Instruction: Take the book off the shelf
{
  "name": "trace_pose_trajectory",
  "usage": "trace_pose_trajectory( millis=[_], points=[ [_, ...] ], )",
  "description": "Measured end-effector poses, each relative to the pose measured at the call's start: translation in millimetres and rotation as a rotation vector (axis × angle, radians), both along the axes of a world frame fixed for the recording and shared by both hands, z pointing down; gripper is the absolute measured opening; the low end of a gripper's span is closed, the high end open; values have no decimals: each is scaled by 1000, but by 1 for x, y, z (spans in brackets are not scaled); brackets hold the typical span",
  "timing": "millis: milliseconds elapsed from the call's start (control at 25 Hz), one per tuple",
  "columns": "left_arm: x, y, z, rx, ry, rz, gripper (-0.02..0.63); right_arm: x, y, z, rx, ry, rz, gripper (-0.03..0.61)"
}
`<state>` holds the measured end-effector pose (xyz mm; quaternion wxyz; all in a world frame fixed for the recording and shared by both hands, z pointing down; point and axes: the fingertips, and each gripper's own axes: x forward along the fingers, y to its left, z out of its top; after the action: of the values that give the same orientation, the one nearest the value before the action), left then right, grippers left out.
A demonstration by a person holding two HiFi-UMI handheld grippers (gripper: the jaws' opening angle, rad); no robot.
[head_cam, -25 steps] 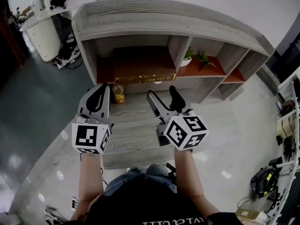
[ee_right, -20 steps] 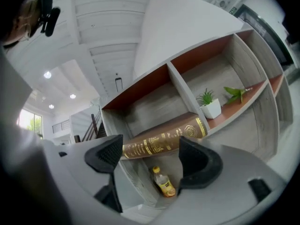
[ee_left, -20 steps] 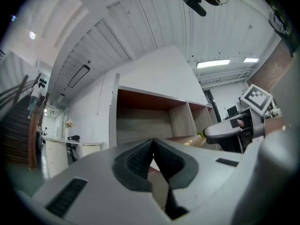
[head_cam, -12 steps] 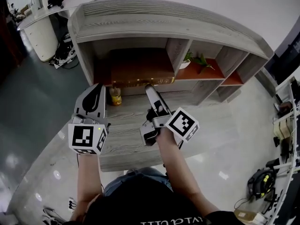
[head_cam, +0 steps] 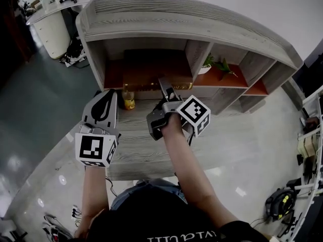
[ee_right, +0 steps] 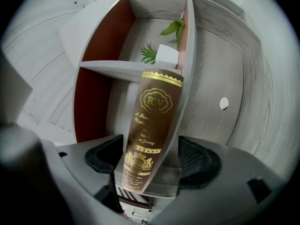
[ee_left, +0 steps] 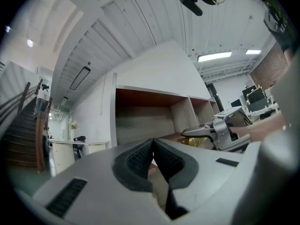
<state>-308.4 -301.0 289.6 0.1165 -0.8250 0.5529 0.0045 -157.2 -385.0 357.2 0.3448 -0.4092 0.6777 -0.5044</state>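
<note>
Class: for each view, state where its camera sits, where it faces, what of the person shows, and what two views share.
Head view: on the head, steeply down at the shelf; forearms, left claw, right claw show.
Left gripper view: on the left claw, toward the shelf; its shut jaws and the right claw show.
Right gripper view: on the right claw, at the book between its jaws.
Shared: the book, in head and right gripper views.

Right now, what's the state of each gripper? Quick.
Left gripper: shut, nothing in it.
Right gripper: open, one jaw on each side of the brown book, not clamped.
</note>
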Motion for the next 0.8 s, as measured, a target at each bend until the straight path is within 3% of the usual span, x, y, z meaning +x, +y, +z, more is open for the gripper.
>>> trace_pose_trajectory(
  millis=[320,560,800],
  points=[
    [-2,4,-2,2,-2,-21,12,-6,-22,2,-97,32,36,362],
    [-4,9,-8,7,-5,-39,12,-9,-40,7,-202,19,66,362],
    [-2,10,-9,12,3,-41,12,-11,-47,9,-246,2,79,362]
  ],
)
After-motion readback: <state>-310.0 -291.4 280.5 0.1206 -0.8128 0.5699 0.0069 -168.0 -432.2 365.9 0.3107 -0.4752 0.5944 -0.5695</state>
